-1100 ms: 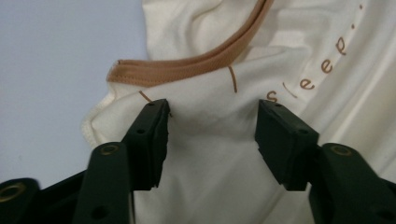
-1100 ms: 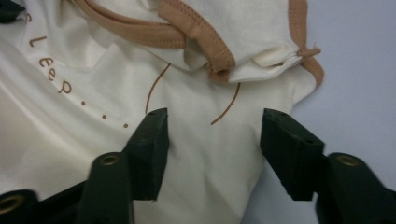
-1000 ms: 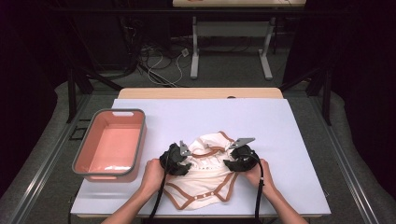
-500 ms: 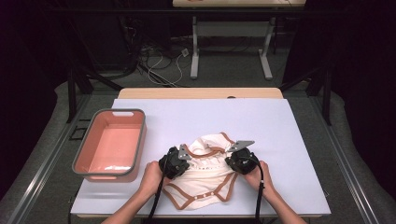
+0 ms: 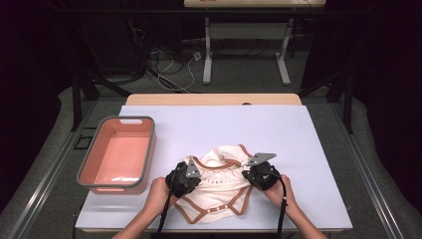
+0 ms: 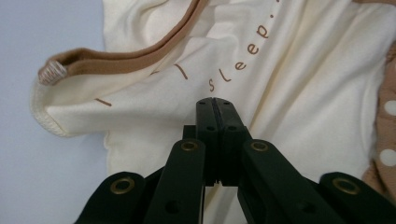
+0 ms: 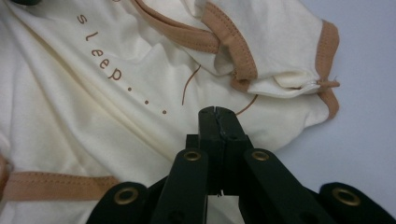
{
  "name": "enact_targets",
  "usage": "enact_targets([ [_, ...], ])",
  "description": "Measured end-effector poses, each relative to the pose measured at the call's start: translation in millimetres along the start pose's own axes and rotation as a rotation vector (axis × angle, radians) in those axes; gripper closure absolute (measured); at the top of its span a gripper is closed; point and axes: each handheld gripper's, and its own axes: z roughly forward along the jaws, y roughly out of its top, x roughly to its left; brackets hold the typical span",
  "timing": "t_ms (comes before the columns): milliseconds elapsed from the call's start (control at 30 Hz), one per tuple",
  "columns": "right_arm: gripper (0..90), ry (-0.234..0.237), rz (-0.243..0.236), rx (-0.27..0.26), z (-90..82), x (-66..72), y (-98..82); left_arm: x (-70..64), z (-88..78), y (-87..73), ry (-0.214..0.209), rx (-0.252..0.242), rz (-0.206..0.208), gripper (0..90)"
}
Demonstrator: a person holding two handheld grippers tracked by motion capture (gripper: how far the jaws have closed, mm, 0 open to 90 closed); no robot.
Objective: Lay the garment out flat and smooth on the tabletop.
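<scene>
A cream baby bodysuit (image 5: 219,185) with brown trim and brown lettering lies bunched near the table's front edge. My left gripper (image 5: 196,175) sits at its left side, jaws pressed together on the cream cloth (image 6: 280,93) just below the lettering. The right gripper (image 5: 248,174) sits at the garment's right side. In the left gripper view the left gripper (image 6: 212,100) shows creases spreading from its tips. In the right gripper view the right gripper (image 7: 215,110) is shut on the fabric (image 7: 70,107) below a trimmed sleeve (image 7: 280,70), with a sliver of cloth between the jaws.
A pink bin with a grey rim (image 5: 149,149) stands at the left of the pale sheet (image 5: 224,124) covering the table. Beyond the table's far edge are cables and the legs of another table (image 5: 208,55) on the floor.
Both hands have drawn slightly toward the front edge, the left one more. The bodysuit's upper part has bunched up and risen between the two grippers.
</scene>
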Motion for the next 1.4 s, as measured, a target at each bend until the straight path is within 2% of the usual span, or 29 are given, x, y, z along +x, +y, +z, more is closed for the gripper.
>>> enact_targets([
  [233,90.0,0.016,0.002,-0.006,-8.0,2.3,-1.9,-8.6,-7.8,-4.5,-0.025,0.005,0.011,90.0],
  [367,90.0,0.022,-0.017,-0.003,-10.5,2.6,-0.9,-12.6,-10.2,-7.8,-0.012,0.007,0.024,89.9],
  [433,89.9,0.018,-0.013,0.014,-8.4,3.4,-1.3,-11.9,-10.4,-7.0,0.001,-0.008,0.014,89.1],
  [500,82.6,0.019,-0.012,0.012,-5.0,1.9,-1.7,-11.3,-10.5,-3.5,0.032,-0.026,0.018,82.4],
  [533,75.5,0.019,-0.016,0.014,-4.8,0.6,-1.5,-10.7,-10.6,-1.1,0.044,-0.031,0.019,75.9],
  [600,65.7,0.0,-0.015,-0.002,-4.7,-2.5,-0.8,-9.8,-9.6,4.6,0.064,-0.037,0.037,69.8],
  [667,63.4,-0.03,-0.012,-0.019,-4.5,-6.2,0.8,-8.4,-6.6,10.8,0.084,-0.039,0.045,63.7],
  [767,61.6,-0.077,-0.021,-0.043,-0.6,-12.0,5.7,-6.1,1.2,19.4,0.088,-0.035,0.041,56.8],
  [800,60.8,-0.069,-0.029,-0.042,1.6,-13.1,8.3,-6.2,3.8,21.7,0.086,-0.034,0.05,56.3],
  [833,59.0,-0.059,-0.035,-0.036,5.4,-13.9,11.1,-6.8,6.4,23.6,0.094,-0.035,0.054,54.7],
  [867,57.4,-0.051,-0.037,-0.005,9.9,-14.2,14.1,-6.9,8.8,25.6,0.09,-0.032,0.061,53.0],
  [900,52.5,-0.023,-0.064,0.038,16.2,-16.3,17.0,-7.2,11.4,27.6,0.086,-0.024,0.071,52.9],
  [967,53.7,-0.037,-0.07,0.045,25.1,-17.3,19.6,-7.4,17.2,30.8,0.081,-0.018,0.077,51.5],
  [1033,57.8,-0.043,-0.057,0.037,29.1,-17.5,21.2,-5.8,21.8,34.1,0.076,-0.001,0.087,50.7],
  [1133,72.0,-0.051,-0.053,0.031,30.5,-17.4,23.8,-1.2,29.6,39.4,0.068,0.021,0.089,48.1],
  [1167,74.0,-0.059,-0.063,0.031,31.0,-18.4,24.4,0.7,31.4,41.0,0.07,0.025,0.084,46.4],
  [1300,75.2,-0.06,-0.048,0.014,31.5,-22.6,28.7,5.3,38.6,44.5,0.062,0.036,0.085,47.2],
  [1400,74.1,-0.059,0.0,-0.007,29.7,-26.6,34.8,6.8,44.1,45.3,0.061,0.055,0.089,49.4],
])
